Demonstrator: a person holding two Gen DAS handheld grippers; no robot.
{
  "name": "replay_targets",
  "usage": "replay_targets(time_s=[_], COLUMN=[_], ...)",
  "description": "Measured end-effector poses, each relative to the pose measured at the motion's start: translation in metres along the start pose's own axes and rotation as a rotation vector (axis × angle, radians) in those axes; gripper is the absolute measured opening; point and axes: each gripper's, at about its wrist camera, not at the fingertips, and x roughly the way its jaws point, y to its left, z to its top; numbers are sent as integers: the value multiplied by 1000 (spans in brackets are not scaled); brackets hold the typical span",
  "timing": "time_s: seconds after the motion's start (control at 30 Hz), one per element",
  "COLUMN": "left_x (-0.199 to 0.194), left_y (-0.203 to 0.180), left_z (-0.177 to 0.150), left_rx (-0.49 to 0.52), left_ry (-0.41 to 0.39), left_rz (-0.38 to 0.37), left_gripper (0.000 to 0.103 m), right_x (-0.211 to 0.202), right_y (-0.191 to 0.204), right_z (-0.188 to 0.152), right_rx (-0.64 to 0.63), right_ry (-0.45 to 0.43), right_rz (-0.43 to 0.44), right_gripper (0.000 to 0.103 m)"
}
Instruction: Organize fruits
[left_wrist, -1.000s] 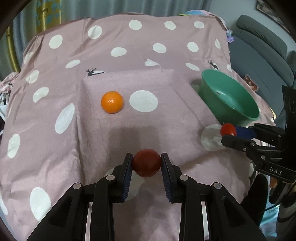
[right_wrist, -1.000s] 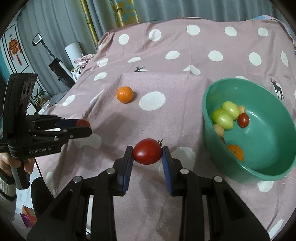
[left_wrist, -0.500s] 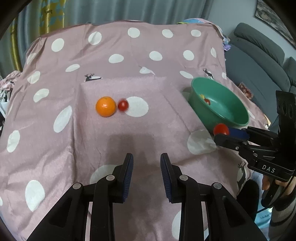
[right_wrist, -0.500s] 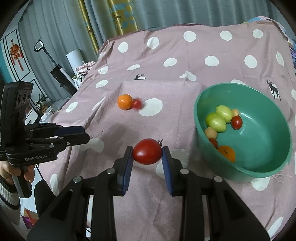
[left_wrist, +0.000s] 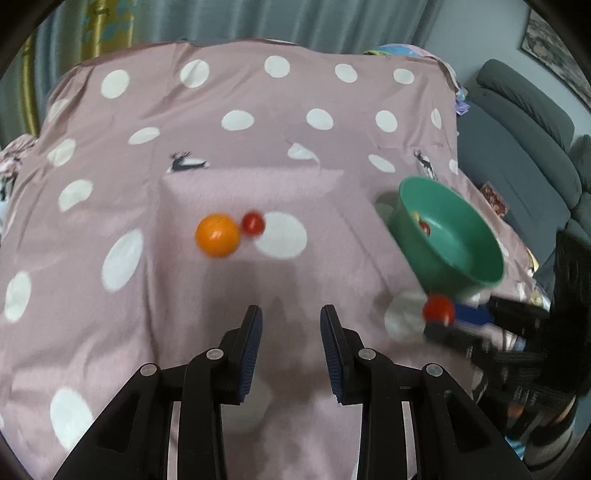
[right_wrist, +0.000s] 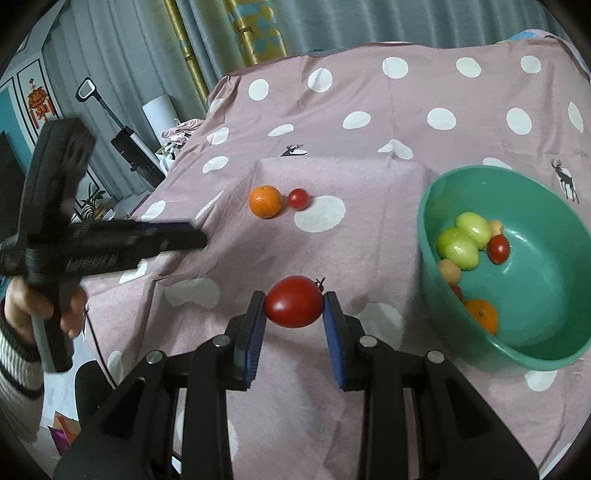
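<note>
With right tool, clamps the large tomato side-on just short of the green bowl, likely for dropping among fruit there; with left tool, closed on nothing, hovers facing orange and small tomato side by side on the cloth-covered counter.

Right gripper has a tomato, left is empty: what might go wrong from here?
The tomato is pinched only at its two ends by the right gripper and may slip before it reaches the bowl. The small tomato beside the orange could roll away on the soft cloth when the left gripper reaches in.
</note>
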Motion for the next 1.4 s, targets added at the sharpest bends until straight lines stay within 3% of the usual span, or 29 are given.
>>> replay_targets(time_s=[0.13,0.27,0.43,0.67,1.07,1.2,1.37,1.4], left_x=[31,63,91,110,132,144,151,153], left_y=[-1,12,16,25,10,4,-5,-7], left_z=[15,19,26,31,65,75,81,81], left_rx=[22,-41,-43,-26,46,79,106,114], left_ry=[36,95,112,123,96,109,113,120], left_rz=[-9,-4,65,135,109,121,154,166], left_gripper=[31,34,40,41,42,59,59,54], right_x=[7,12,18,22,25,26,28,28], right_y=[-3,-7,-15,-22,-32,-35,-36,-36], right_z=[-2,-2,0,-1,-2,-2,-1,-2], right_rx=[7,10,36,47,71,77,78,78], right_ry=[13,16,12,11,6,2,0,0], right_rz=[16,33,56,80,105,110,120,123], right_gripper=[32,32,32,32,32,32,32,32])
